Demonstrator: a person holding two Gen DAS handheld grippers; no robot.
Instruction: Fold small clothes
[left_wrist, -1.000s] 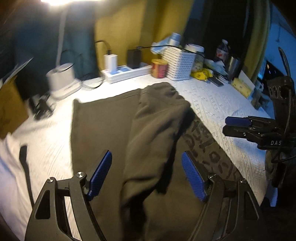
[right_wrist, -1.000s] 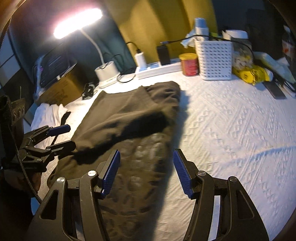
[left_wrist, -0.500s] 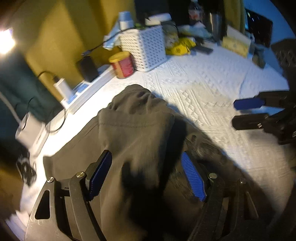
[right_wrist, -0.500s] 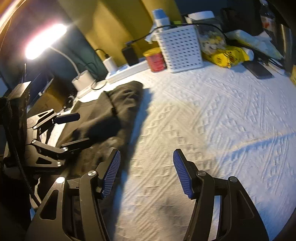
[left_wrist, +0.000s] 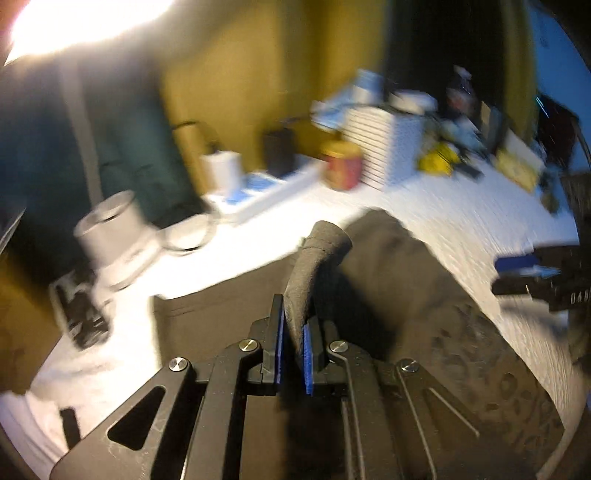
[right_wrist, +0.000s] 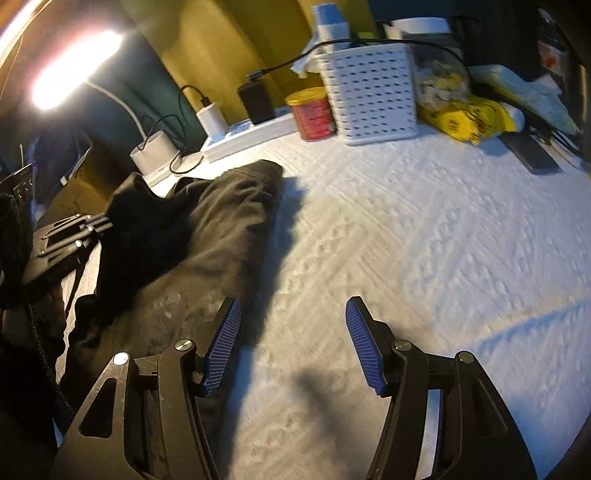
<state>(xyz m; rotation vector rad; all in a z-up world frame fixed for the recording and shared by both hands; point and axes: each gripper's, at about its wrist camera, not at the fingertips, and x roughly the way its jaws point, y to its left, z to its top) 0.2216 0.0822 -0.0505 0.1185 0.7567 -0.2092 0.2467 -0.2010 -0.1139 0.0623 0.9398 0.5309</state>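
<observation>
1. Dark olive-brown cloth garment lies on the white textured surface, left part, already doubled over lengthwise w/ printed side showing near the front edge.
2. Left gripper: jaws just closed, now pinching a raised fold of that garment.
3. Right gripper: jaws wide, nothing between them, hovering just beside the garment's right edge.
4. Judgement: approx. mid-fold; next fold not yet laid, final tidy fold & smoothing left.
</observation>
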